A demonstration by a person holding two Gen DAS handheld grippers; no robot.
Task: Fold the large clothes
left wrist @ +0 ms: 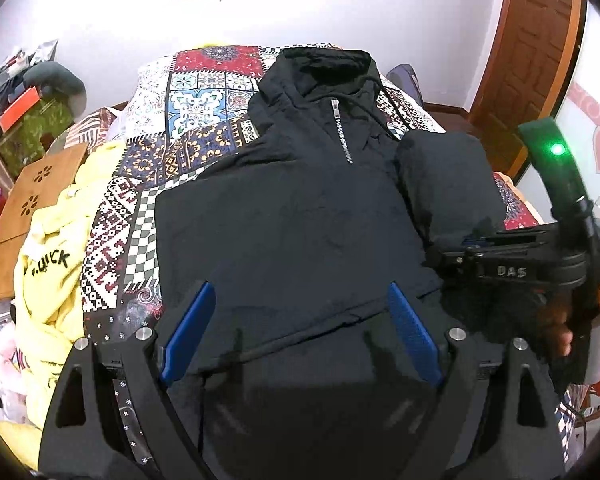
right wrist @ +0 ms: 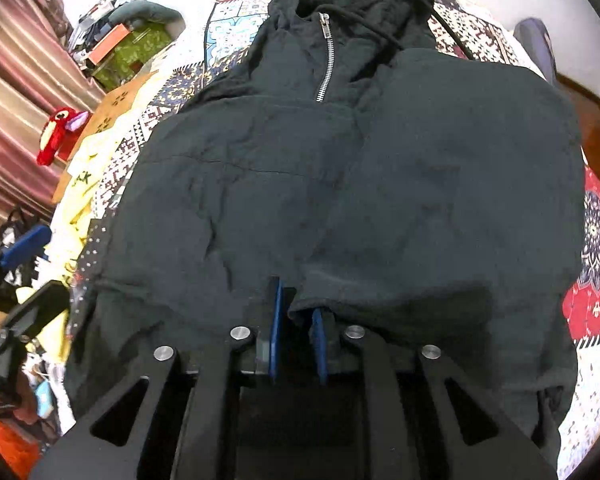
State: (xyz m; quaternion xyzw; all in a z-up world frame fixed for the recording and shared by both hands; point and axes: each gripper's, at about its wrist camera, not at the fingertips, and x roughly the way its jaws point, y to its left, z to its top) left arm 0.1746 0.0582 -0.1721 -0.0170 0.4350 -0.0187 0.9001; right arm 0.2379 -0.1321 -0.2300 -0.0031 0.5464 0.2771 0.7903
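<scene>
A black half-zip hoodie (left wrist: 292, 216) lies face up on the patterned bedspread (left wrist: 188, 120), hood at the far end. Its left sleeve is folded across the chest. My left gripper (left wrist: 300, 312) is open, its blue fingers (left wrist: 188, 332) spread above the hoodie's lower front. My right gripper (right wrist: 296, 308) is shut on a fold of the hoodie's right sleeve cuff (right wrist: 420, 200), held over the body. In the left wrist view the right gripper (left wrist: 440, 258) holds that sleeve (left wrist: 448, 184) at the garment's right side.
A yellow garment (left wrist: 48, 280) with black lettering lies heaped at the bed's left edge beside a brown board (left wrist: 28, 208). A cluttered shelf (left wrist: 24, 112) and a red plush toy (right wrist: 56, 132) stand to the left. A wooden door (left wrist: 532, 48) is at the right.
</scene>
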